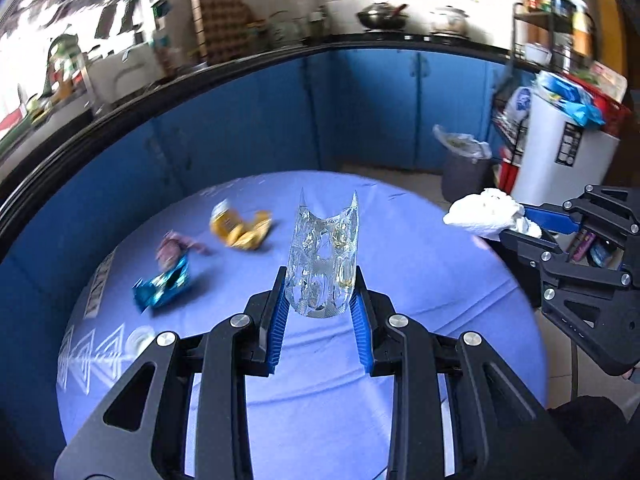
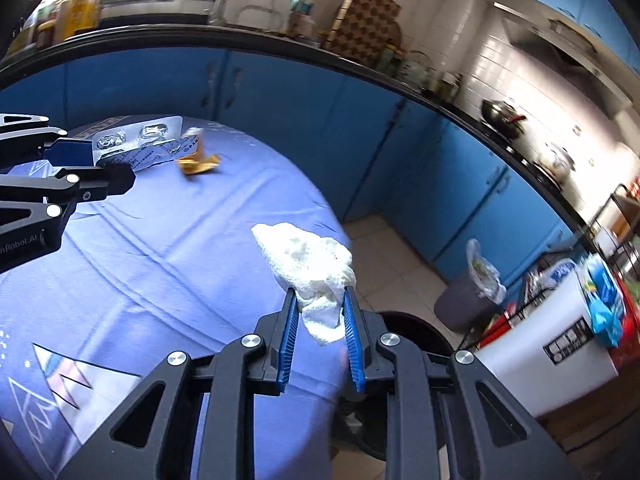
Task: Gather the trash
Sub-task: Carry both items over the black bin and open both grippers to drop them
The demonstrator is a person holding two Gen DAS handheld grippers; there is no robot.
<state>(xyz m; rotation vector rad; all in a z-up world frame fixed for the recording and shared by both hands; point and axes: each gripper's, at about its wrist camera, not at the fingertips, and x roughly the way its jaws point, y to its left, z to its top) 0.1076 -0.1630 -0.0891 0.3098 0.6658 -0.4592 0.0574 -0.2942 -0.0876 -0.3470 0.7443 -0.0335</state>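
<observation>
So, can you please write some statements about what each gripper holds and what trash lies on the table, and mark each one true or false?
1. The left gripper is shut on a pill blister pack. True.
2. The right gripper is open with nothing between its jaws. False: it is shut on a crumpled white tissue.
3. A yellow wrapper lies on the blue tablecloth. True.
4. The blue wrapper is held in a gripper. False: it lies on the tablecloth, beside a purple wrapper.
5. The grey bin stands on the table. False: it stands on the floor by the blue cabinets.
</observation>
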